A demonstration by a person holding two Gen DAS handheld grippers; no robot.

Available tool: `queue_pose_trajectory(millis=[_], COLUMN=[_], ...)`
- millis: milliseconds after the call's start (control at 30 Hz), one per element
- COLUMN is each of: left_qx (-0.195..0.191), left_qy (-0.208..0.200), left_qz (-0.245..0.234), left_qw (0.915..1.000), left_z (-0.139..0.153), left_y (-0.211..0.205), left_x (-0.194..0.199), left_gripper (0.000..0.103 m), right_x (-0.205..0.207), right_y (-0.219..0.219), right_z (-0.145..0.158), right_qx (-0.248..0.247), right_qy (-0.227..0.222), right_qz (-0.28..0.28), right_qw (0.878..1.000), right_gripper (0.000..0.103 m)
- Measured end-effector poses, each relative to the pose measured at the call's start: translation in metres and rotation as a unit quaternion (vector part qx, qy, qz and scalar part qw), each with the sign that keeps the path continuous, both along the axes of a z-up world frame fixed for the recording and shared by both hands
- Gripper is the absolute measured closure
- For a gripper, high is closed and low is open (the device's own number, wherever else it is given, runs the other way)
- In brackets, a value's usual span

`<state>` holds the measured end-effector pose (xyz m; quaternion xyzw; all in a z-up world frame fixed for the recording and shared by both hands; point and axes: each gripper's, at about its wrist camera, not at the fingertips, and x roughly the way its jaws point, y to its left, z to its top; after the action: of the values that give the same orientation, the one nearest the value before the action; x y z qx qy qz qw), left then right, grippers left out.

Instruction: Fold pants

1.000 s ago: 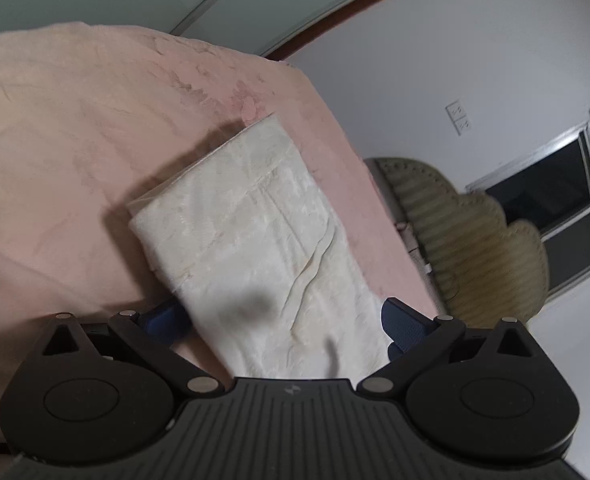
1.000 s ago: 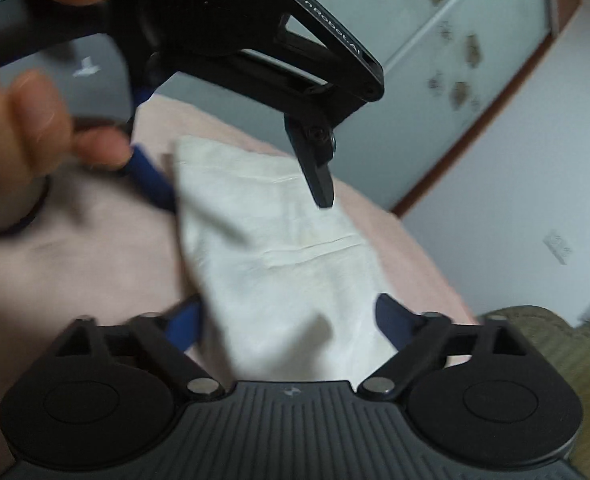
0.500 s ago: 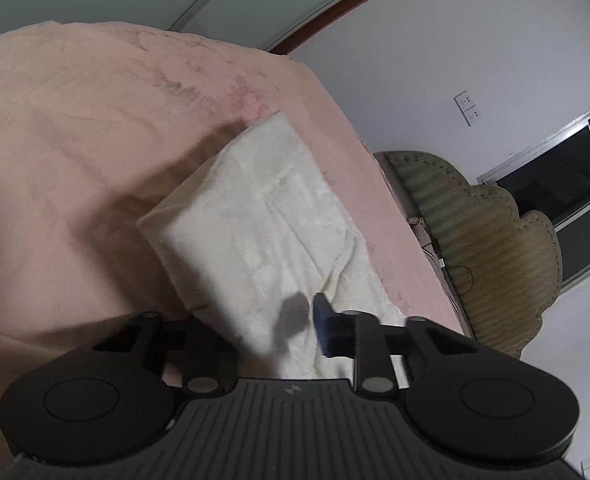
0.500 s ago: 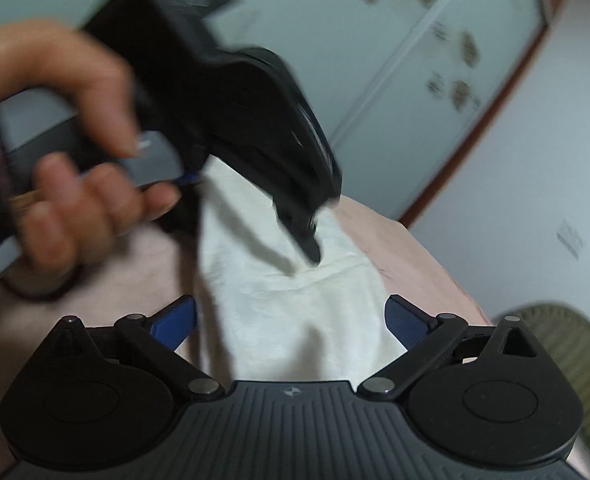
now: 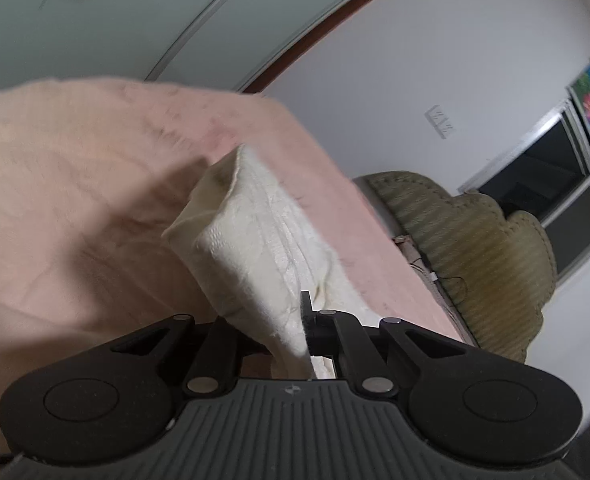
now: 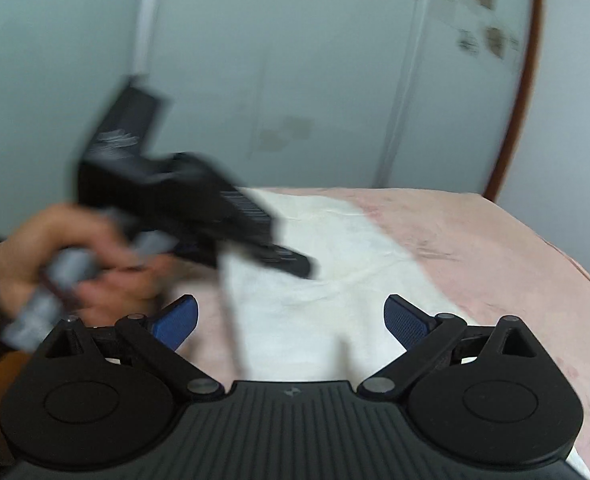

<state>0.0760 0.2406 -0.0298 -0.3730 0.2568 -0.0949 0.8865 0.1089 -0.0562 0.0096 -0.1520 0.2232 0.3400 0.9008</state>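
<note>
Pants point(image 5: 255, 236): cream, folded, on the pink bed cover point(image 5: 75, 184); near edge lifted off the bed.
Left gripper point(image 5: 301, 320): fingers pinched tight on the pants' near edge.
Right gripper point(image 6: 291, 320): blue fingers point(image 6: 405, 322) spread wide, nothing between them, above the pants.
Left hand point(image 6: 95, 264): grasps the left gripper's handle; blurred.
Containers: none seen.
Beyond the bed: olive headboard point(image 5: 475, 248), dark window point(image 5: 555, 196).
</note>
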Motion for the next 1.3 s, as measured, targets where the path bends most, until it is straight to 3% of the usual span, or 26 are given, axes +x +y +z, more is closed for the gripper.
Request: queue_pose_trajectory(millis=[133, 200, 233, 300, 333, 400, 467, 533, 633, 700, 767, 867, 967, 1033, 1100, 1200, 1300], left_qx=[-0.008, -0.019, -0.020, -0.027, -0.034, -0.040, -0.022, -0.004, 0.036, 0.062, 0.083, 0.108, 0.150, 0.171, 0.198, 0.243, 0.255], left_qy=[0.037, 0.046, 0.048, 0.051, 0.047, 0.037, 0.027, 0.017, -0.002, -0.013, -0.019, -0.027, -0.049, -0.068, -0.090, -0.132, -0.168], left_qz=[-0.002, -0.002, 0.004, 0.020, 0.027, 0.034, 0.030, 0.026, 0.027, 0.029, 0.030, 0.026, 0.025, 0.019, 0.013, -0.004, -0.032], left_qw=[0.9993, 0.9987, 0.9986, 0.9981, 0.9979, 0.9979, 0.9989, 0.9995, 0.9990, 0.9975, 0.9959, 0.9934, 0.9871, 0.9827, 0.9760, 0.9611, 0.9517], left_z=[-0.010, -0.015, -0.016, -0.018, -0.019, -0.019, -0.015, -0.010, -0.001, 0.007, 0.015, 0.026, 0.040, 0.052, 0.066, 0.086, 0.103], left_y=[0.006, 0.008, 0.010, 0.012, 0.013, 0.016, 0.015, 0.013, 0.002, -0.007, -0.014, -0.025, -0.039, -0.050, -0.064, -0.095, -0.124], left_x=[0.010, 0.014, 0.015, 0.018, 0.019, 0.022, 0.023, 0.022, 0.018, 0.015, 0.012, 0.010, 0.002, -0.006, -0.012, -0.028, -0.043], left_gripper=[0.094, 0.081, 0.078, 0.059, 0.059, 0.067, 0.087, 0.088, 0.089, 0.089, 0.089, 0.089, 0.089, 0.089, 0.089, 0.089, 0.089], right_x=[0.008, 0.002, -0.005, -0.022, -0.029, -0.038, -0.043, -0.041, -0.021, -0.002, 0.019, 0.044, 0.035, 0.033, 0.042, 0.039, 0.036], right_y=[-0.015, -0.010, -0.003, 0.018, 0.031, 0.048, 0.047, 0.031, -0.002, -0.027, -0.051, -0.059, -0.058, -0.067, -0.073, -0.088, -0.101], right_z=[-0.007, -0.009, -0.010, -0.018, -0.025, -0.037, -0.034, -0.021, -0.008, -0.006, -0.015, -0.042, -0.044, -0.033, -0.025, -0.020, -0.018], right_qx=[0.021, 0.029, 0.023, -0.021, -0.057, -0.104, -0.089, -0.056, -0.017, 0.026, 0.068, 0.043, 0.033, 0.061, 0.074, 0.044, 0.053], right_qy=[0.032, 0.041, 0.035, 0.006, -0.012, -0.022, -0.011, -0.018, -0.020, 0.010, 0.068, 0.144, 0.144, 0.131, 0.108, 0.076, 0.076], right_qz=[-0.062, -0.045, -0.030, -0.006, 0.000, 0.023, 0.052, 0.043, -0.033, -0.076, -0.106, -0.123, -0.101, -0.090, -0.113, -0.166, -0.185], right_qw=[0.997, 0.998, 0.999, 1.000, 0.998, 0.994, 0.995, 0.997, 0.999, 0.997, 0.990, 0.981, 0.984, 0.985, 0.985, 0.982, 0.978], right_gripper=[0.003, 0.002, 0.002, 0.002, 0.002, 0.002, 0.003, 0.002, 0.002, 0.002, 0.002, 0.003, 0.003, 0.003, 0.003, 0.002, 0.002])
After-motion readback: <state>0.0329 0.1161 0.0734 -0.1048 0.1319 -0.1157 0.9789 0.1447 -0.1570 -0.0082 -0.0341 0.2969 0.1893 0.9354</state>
